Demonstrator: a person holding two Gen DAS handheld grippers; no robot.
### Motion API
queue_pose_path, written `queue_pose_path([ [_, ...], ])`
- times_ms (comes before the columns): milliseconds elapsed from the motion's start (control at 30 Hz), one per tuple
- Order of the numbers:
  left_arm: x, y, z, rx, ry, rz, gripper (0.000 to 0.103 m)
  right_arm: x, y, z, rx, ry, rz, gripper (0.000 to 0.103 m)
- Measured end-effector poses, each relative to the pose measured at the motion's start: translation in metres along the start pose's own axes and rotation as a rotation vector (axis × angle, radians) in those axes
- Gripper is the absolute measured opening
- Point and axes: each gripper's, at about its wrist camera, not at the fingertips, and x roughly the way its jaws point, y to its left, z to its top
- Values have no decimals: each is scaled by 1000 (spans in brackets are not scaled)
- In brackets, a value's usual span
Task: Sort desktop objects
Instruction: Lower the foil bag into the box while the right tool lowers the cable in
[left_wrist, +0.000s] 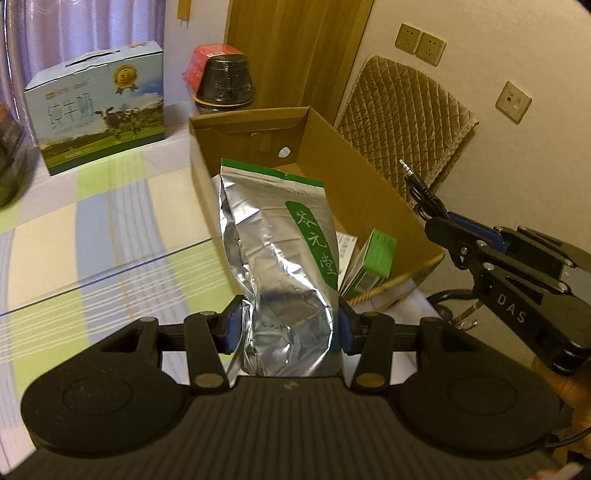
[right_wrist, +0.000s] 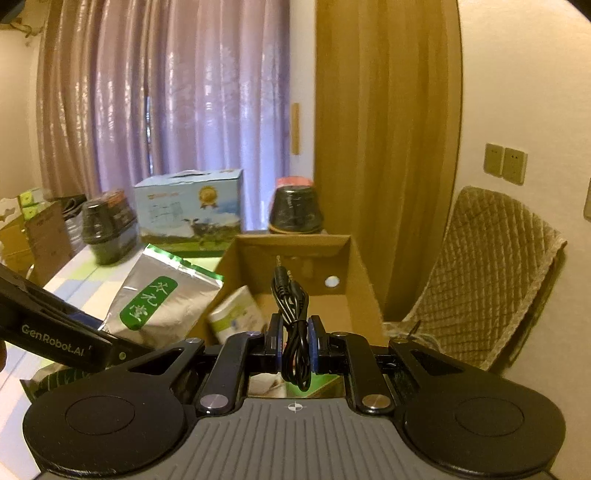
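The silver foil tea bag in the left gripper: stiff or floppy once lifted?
Probably semi-floppy: the foil tea bag is creased and buckled where the left gripper pinches it. Its glossy film may be slippery. It stands tall above the grip, so it could sag or tip.

Purple curtain (right_wrist: 166, 110) behind; wooden door (right_wrist: 384, 129); quilted chair (right_wrist: 491, 280) right; wall sockets (left_wrist: 421, 43).

Domestic room, likely a home. Pleated mauve curtains (right_wrist: 166, 103) across a window, wood-grain door (right_wrist: 384, 147), wall sockets (right_wrist: 505, 164). Chair with quilted cover (right_wrist: 491, 273) against cream wall. Tabletop under a striped pastel cloth (left_wrist: 92, 229), carrying a milk gift carton (left_wrist: 99, 107), wrapped jars (left_wrist: 226, 83) and an open cardboard box (left_wrist: 369, 177).
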Motion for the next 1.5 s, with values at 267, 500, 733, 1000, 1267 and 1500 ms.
queue_pose_path([
  [267, 24, -11, 28, -13, 3, -18, 44, 26, -27, 11, 31, 16, -7, 10],
  [500, 37, -14, 49, 5, 0, -18, 44, 45, -37, 16, 42, 23, -5, 10],
  [733, 53, -13, 66, 8, -2, -16, 44, 61, -44, 21, 45, 29, -3, 10],
  [1000, 73, -8, 76, -15, 6, -10, 44, 78, -52, 27, 48, 36, -7, 10],
  [1267, 86, -5, 81, -34, 12, -15, 44, 86, -54, 29, 48, 38, -8, 10],
  [1500, 91, 0, 89, -56, 0, -4, 48, 96, -58, 34, 55, 44, -12, 10],
])
